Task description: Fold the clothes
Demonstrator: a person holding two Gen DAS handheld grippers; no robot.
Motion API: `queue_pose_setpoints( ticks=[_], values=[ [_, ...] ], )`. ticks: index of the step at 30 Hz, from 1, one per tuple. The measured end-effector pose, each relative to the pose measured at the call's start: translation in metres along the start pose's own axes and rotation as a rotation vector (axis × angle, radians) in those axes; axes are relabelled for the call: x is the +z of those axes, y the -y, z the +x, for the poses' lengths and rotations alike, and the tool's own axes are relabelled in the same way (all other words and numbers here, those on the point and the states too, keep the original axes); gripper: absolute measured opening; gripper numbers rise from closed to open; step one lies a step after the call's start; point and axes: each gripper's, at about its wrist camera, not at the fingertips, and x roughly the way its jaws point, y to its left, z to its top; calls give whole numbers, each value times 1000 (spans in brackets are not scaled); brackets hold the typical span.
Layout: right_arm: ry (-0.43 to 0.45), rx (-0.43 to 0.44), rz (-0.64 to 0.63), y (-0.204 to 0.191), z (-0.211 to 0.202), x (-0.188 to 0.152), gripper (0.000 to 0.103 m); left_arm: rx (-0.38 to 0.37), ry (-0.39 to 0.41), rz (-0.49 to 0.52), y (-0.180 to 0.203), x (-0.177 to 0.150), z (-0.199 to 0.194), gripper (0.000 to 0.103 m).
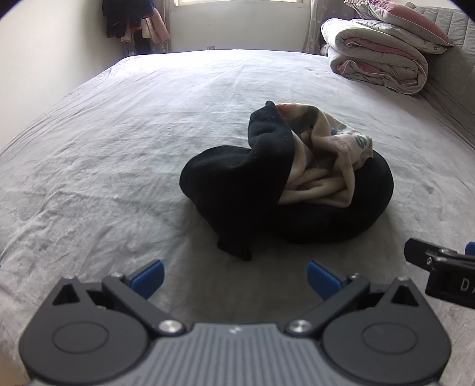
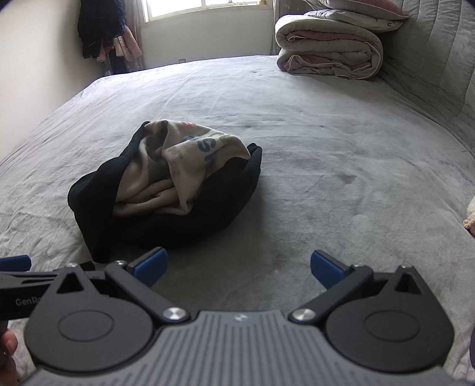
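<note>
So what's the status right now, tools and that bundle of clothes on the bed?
Left tool open, empty. Right tool open, empty. Clothes heap crumpled on the bed, untouched. Nothing in the way.

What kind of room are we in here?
Most likely a bedroom: a wide bed with a grey cover, a folded quilt and pillow stacked at its far corner, and clothes hanging beside the window.

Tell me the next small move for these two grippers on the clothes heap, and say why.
Probably bring the left gripper forward to the black garment and pinch its near flap. Both grippers stand open and hold nothing, the right gripper included, and the black cloth is wrapped around the cream printed garment in one crumpled heap on the bed, so they likely need separating before any fold.
</note>
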Motion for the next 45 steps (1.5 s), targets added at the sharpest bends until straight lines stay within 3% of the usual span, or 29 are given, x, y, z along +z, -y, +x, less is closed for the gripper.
queue_pose_setpoints(
  ticks=[45],
  values=[
    [-22, 6, -15, 1, 8, -1, 103, 35, 15, 25, -1, -1, 8, 103]
  ],
)
